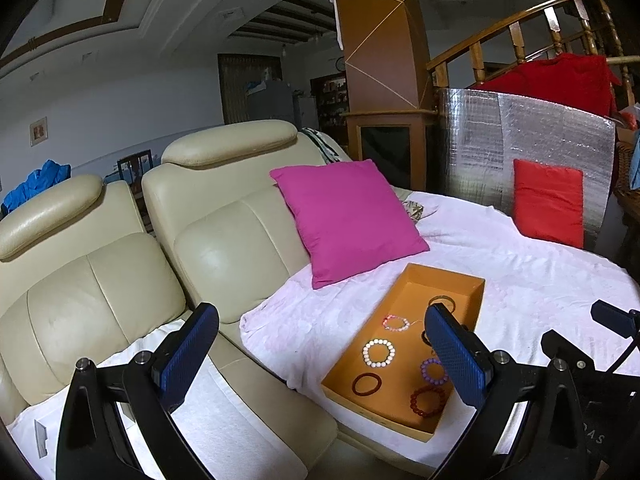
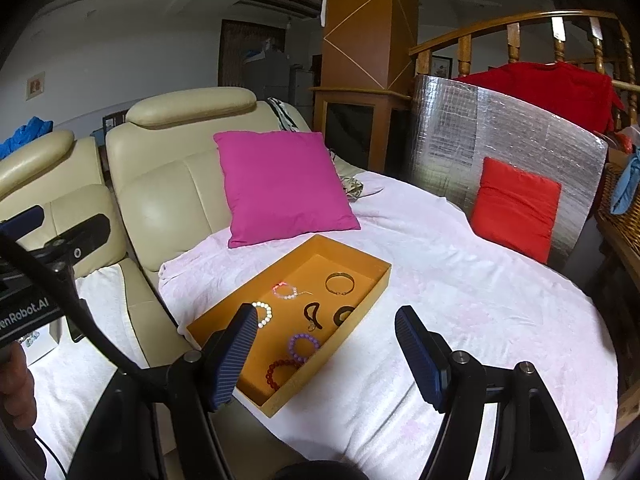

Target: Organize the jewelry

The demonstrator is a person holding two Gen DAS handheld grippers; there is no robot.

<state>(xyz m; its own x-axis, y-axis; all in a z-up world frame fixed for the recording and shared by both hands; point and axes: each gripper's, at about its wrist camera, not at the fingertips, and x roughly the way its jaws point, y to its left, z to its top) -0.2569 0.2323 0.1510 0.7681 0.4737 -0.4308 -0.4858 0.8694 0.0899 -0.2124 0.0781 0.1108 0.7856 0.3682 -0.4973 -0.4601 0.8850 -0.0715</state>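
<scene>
The right gripper [image 2: 326, 356] is held with its jaws spread wide and nothing between them. An orange tray [image 2: 374, 286] is seen just ahead, resting on a pale blanket [image 2: 480, 300]; its near end is crossed by the left finger. Inside the tray lie a white bead bracelet [image 2: 265, 312], a pink bracelet [image 2: 286, 291], a gold bangle [image 2: 340, 283], a purple bracelet [image 2: 303, 346] and a red bracelet [image 2: 280, 372]. A magenta cushion [image 2: 282, 186] is propped beyond the tray against a cream sofa [image 2: 160, 196]. A red cushion [image 2: 516, 210] is seen far ahead to the right.

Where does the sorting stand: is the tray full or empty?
Partly filled. The open orange tray holds several bracelets, among them a white bead one and a purple one, with bare floor between them.
</scene>
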